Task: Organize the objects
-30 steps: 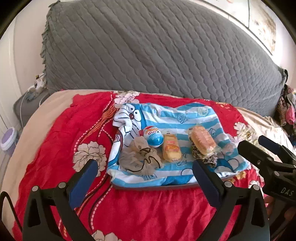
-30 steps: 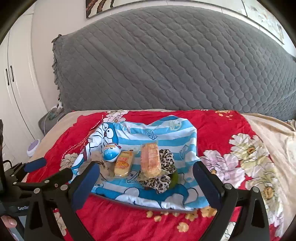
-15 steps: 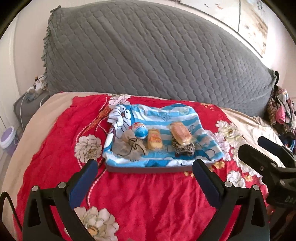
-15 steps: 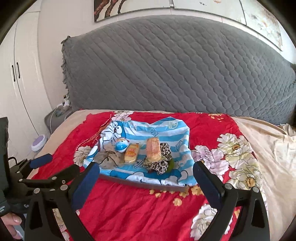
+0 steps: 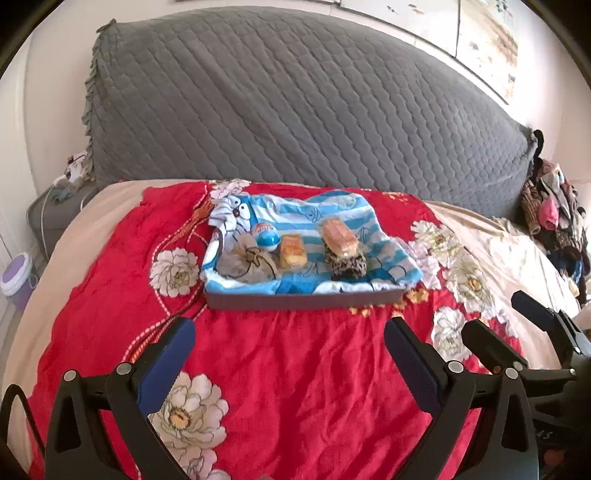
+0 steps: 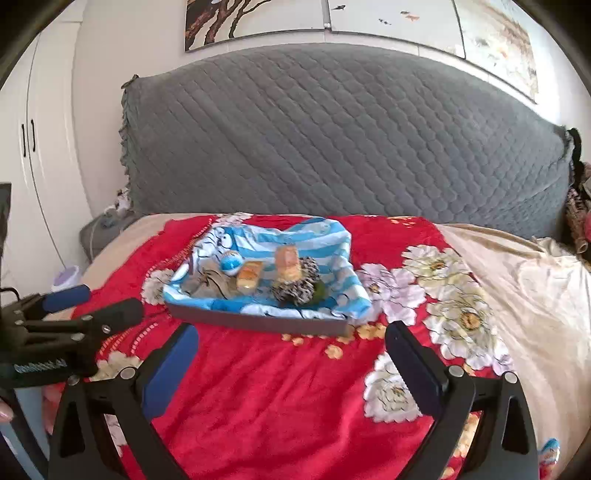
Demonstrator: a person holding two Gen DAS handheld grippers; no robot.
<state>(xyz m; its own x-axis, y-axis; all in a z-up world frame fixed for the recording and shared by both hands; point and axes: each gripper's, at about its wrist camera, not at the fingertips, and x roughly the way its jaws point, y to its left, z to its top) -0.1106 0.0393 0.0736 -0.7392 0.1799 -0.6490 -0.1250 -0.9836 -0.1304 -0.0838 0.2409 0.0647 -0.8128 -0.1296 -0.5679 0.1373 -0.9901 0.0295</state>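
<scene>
Left wrist view is showing my left gripper [image 5: 288, 354] hovering with its blue-padded fingers spread wide and holding nothing, above a wrinkled red bedspread with white flowers [image 5: 280, 369]. Lying on that bedspread, beyond my fingertips, is a shallow grey rectangular tray [image 5: 303, 301] lined with a blue-and-white striped cartoon cloth [image 5: 314, 214]. Inside the tray, a grey drawstring pouch [image 5: 247, 260] is sitting at the left end, a blue-and-white egg-shaped toy [image 5: 266, 235] is touching its far side, a small orange wrapped snack [image 5: 292, 252] is resting just right of the pouch, and a longer wrapped cake [image 5: 339, 233] is lying on a leopard-print scrunchie [image 5: 349, 265] further right. Behind the tray, a grey quilted headboard cover [image 5: 295, 110] is rising against the wall. My right gripper [image 6: 291, 354] is also hanging spread and empty on the near side of the tray. Left of the headboard, white wardrobe doors [image 6: 40, 155] are standing, and framed pictures [image 6: 332, 18] are hanging above it. Beige sheet [image 6: 535, 280] is showing to the right of the bedspread.
</scene>
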